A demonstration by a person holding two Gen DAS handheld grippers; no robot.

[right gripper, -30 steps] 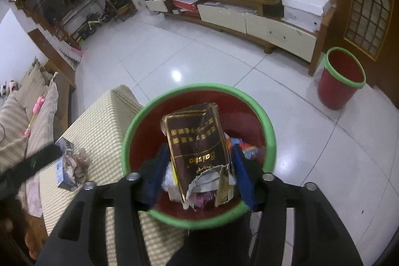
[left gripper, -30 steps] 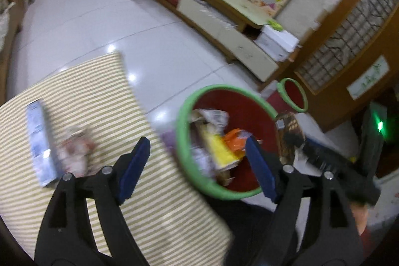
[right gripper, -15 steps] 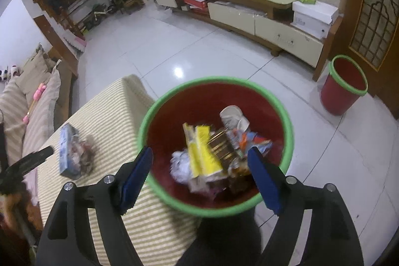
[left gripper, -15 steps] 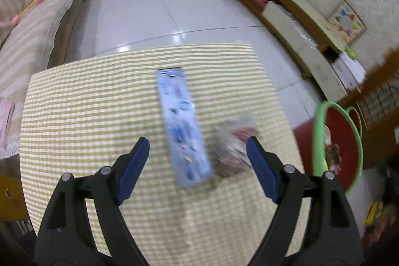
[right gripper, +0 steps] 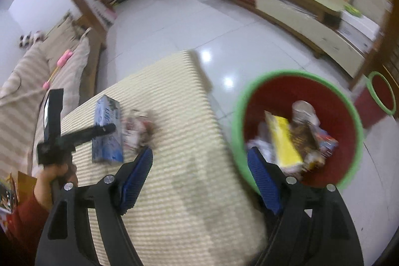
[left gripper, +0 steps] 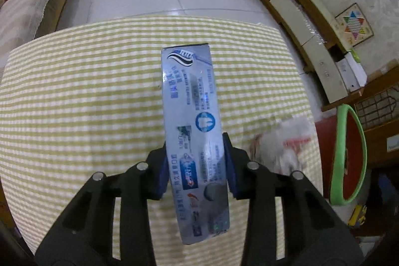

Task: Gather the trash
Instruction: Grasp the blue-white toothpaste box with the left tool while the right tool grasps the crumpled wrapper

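the left tongs [left gripper: 197, 166] are closing on the toothpaste box [left gripper: 194, 131], pads against both long sides near its close end, where a moment ago they hung wide above it; that suggests the pickup is under way. the box lies on the striped worktop [left gripper: 87, 96], running toward twelve o'clock from the tongs. the crumpled wrapper [left gripper: 286, 141] waits at three o'clock, just beside the box. the right tongs [right gripper: 199, 181] stand wide and empty, having dropped their packet. the red bin [right gripper: 349, 121], at two o'clock, holds it.
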